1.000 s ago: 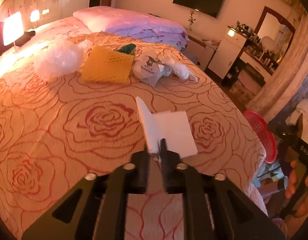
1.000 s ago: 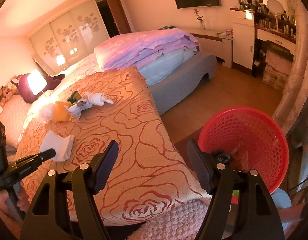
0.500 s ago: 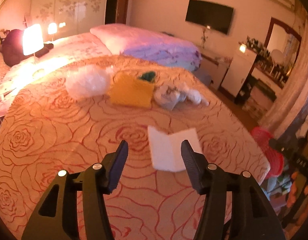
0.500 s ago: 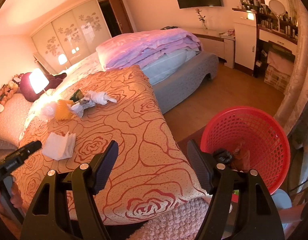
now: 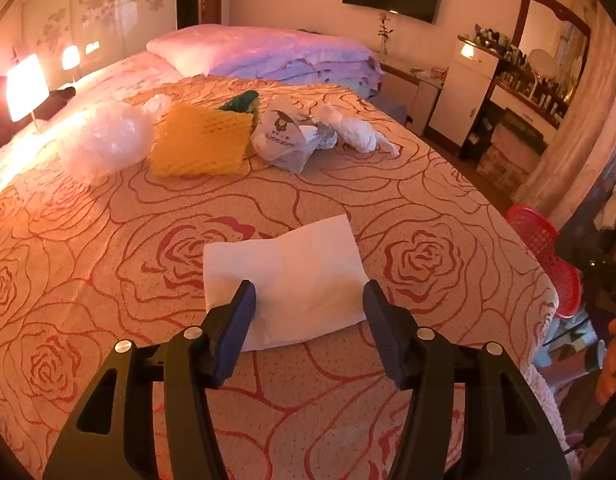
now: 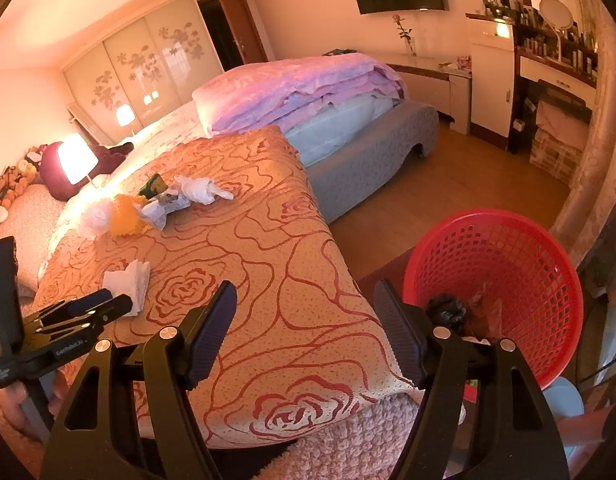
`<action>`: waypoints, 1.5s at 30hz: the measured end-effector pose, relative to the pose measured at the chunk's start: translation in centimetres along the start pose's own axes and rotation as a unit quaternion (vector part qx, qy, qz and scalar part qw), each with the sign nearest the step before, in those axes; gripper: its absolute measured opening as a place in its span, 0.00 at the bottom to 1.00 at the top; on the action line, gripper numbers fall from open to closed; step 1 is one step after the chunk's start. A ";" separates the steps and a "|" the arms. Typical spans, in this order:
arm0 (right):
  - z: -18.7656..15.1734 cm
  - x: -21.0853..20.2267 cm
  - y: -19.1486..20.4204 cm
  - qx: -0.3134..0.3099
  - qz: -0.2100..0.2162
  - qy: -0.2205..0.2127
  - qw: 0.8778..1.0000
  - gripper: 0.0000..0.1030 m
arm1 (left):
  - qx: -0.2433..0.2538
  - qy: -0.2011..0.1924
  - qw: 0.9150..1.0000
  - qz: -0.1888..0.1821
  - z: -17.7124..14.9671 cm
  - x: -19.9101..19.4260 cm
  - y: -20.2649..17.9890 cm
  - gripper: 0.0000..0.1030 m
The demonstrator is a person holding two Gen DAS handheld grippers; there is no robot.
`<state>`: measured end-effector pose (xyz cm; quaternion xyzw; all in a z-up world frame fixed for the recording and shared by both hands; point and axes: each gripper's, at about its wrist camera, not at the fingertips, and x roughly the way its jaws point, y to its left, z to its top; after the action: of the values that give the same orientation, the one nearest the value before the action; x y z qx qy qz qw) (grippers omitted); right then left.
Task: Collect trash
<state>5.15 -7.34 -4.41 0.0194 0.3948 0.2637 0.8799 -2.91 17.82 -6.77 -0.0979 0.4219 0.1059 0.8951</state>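
On the rose-patterned bedspread [image 5: 108,240] we see the white napkin [image 5: 284,276] lying flat between our left tool's [image 5: 308,300] just-opened, empty jaws, so closing could pinch fabric instead, while the right tool [image 6: 304,320] gapes empty beside the red basket [image 6: 507,240].

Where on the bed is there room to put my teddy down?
The bedspread is bare between the white tissue and the trash pile, and left of the tissue. It is crowded by the clear plastic bag, yellow foam net and white printed bag.
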 end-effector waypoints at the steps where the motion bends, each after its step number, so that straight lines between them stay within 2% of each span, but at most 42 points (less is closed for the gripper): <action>1: 0.0 0.0 0.0 0.000 -0.001 0.001 1.000 0.67 | -0.001 -0.001 1.000 -0.002 0.1 0.1 0.0 0.54; 12: -0.7 0.9 0.2 -0.005 -0.002 0.010 1.000 0.67 | 0.013 -0.021 1.000 0.010 -0.3 0.4 -0.5 0.52; 15: -0.9 1.3 0.5 -0.008 -0.002 0.017 1.000 0.67 | 0.018 -0.030 0.999 0.017 -0.6 0.3 -0.6 0.47; 20: -1.2 1.8 1.2 -0.020 -0.001 0.022 1.000 0.67 | 0.006 -0.035 0.999 0.016 -0.7 0.0 0.4 0.32; 27: -1.0 2.7 2.6 -0.046 -0.002 0.022 0.999 0.67 | 0.002 -0.038 0.999 0.013 -0.8 -0.2 0.9 0.30; 33: 1.5 4.4 4.7 -0.082 0.002 0.004 0.997 0.67 | 0.004 -0.040 0.999 0.014 -0.8 -0.4 1.1 0.30; 45: 7.2 11.4 10.1 -0.153 0.029 0.011 0.988 0.67 | -0.001 -0.043 0.999 0.006 -0.8 -0.7 1.0 0.30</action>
<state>11.94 8.02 -4.84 -0.1068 0.3589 0.3462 0.8602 -4.26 18.49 -6.82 -0.0914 0.3837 0.1152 0.9117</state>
